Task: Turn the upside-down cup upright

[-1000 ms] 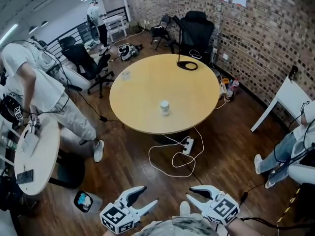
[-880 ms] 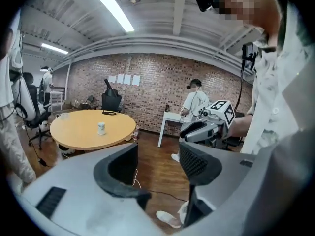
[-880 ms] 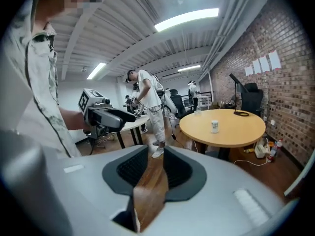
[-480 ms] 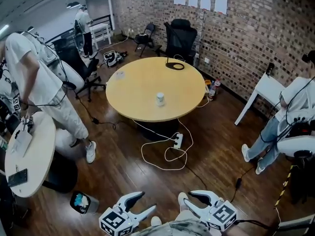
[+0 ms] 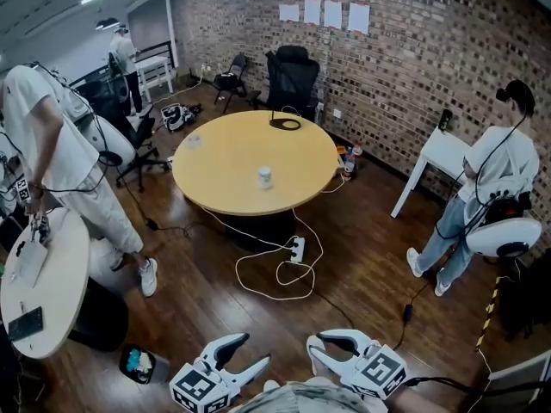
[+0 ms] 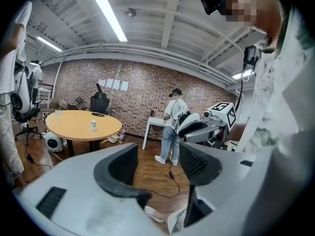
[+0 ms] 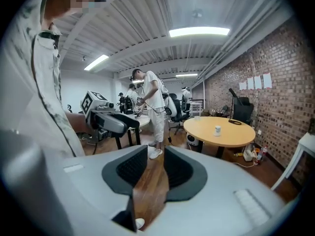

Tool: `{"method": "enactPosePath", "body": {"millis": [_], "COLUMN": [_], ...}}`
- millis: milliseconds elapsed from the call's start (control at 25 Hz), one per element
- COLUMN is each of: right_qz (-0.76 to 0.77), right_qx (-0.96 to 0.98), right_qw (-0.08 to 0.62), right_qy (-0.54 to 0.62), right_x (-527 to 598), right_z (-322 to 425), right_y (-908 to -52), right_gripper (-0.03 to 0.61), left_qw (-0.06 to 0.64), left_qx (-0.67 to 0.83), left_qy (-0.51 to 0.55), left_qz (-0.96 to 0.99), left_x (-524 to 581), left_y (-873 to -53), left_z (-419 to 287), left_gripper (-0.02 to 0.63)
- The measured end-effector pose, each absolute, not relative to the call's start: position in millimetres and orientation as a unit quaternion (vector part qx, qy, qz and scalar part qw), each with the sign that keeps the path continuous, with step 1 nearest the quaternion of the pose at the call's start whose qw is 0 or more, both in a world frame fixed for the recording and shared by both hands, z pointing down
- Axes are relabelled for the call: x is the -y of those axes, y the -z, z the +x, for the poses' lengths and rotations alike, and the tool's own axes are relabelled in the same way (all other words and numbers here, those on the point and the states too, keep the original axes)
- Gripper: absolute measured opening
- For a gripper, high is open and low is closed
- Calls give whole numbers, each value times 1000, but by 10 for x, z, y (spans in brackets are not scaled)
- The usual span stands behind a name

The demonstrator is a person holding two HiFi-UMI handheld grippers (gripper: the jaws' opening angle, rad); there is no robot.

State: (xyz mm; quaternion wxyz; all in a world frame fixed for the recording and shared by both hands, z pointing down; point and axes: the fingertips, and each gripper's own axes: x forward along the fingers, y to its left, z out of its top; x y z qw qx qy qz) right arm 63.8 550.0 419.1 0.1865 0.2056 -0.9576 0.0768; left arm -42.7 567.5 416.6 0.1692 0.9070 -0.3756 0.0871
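A round tan table [image 5: 224, 157] stands on dark floorboards [image 5: 362, 256] beside a brick wall [image 5: 430, 50].

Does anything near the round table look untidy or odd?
Yes: a white cable lies in loose loops on the floor before the round table, beside a power strip, where someone may trip. The cup is too small to judge.

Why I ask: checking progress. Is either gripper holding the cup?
No: the cup stands on the round table across the room, far from the left gripper and right gripper.
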Motion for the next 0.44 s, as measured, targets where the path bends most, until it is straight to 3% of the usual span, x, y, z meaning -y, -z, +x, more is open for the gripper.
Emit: {"method": "enactPosePath", "body": {"millis": [160,440], "right_qz": [212,204], "right_qx": [956,957], "right_qw": [189,189], "right_qy": [-65,-82], "right_x": [-5526,-5425], "right_z": [519,657], "right_y": [-4234,-3666], "right_gripper": [104,103], "left_qw": [165,171], "left_qx": [371,383], "left_qy": [-72,-88], "left_qz": [911,903], "left_x": [-5703,-5623], "left_y": [-4214,-3566], "left_z": [-542,-433], "left_gripper": [266,264]}}
